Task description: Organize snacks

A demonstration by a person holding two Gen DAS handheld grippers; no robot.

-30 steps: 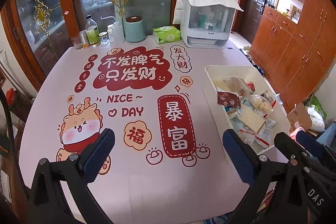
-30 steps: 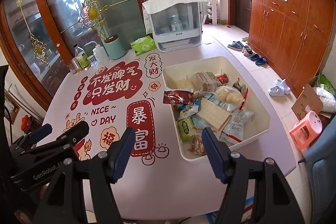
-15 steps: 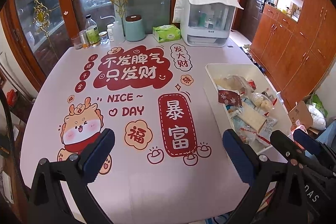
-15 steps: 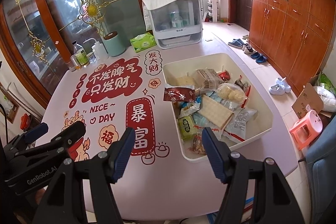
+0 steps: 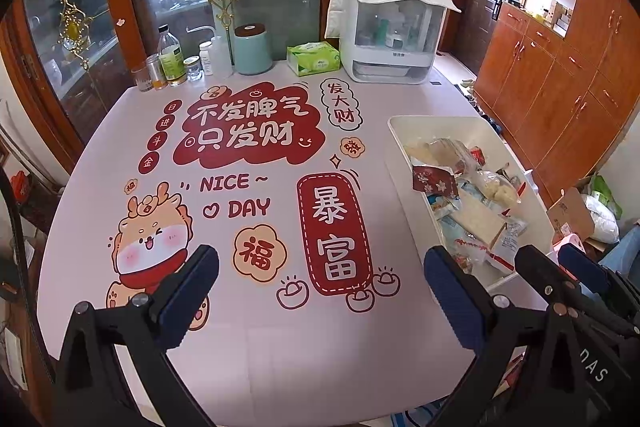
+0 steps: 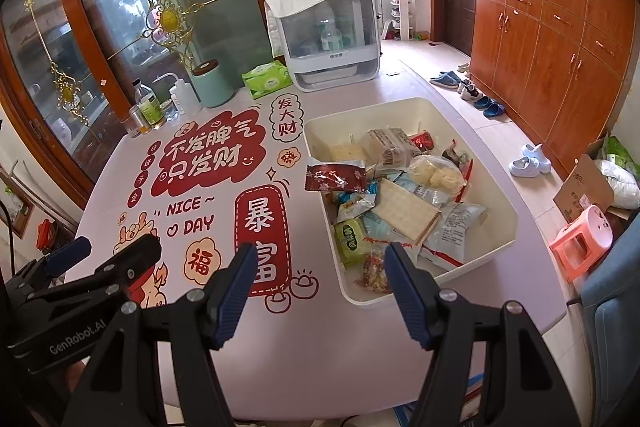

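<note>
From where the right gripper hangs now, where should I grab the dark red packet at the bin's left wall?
Probably the dark red packet's left crimped end, which overhangs the bin wall. It lies flat on the pile, so bring the open right gripper down from above with one finger on each face.

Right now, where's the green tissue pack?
In the right wrist view, the green tissue pack sits at the table's far edge, between the teal canister and the white cabinet.

Bare tabletop [image 5: 280, 339] beside snack-filled bin [image 6: 504, 199]
</note>
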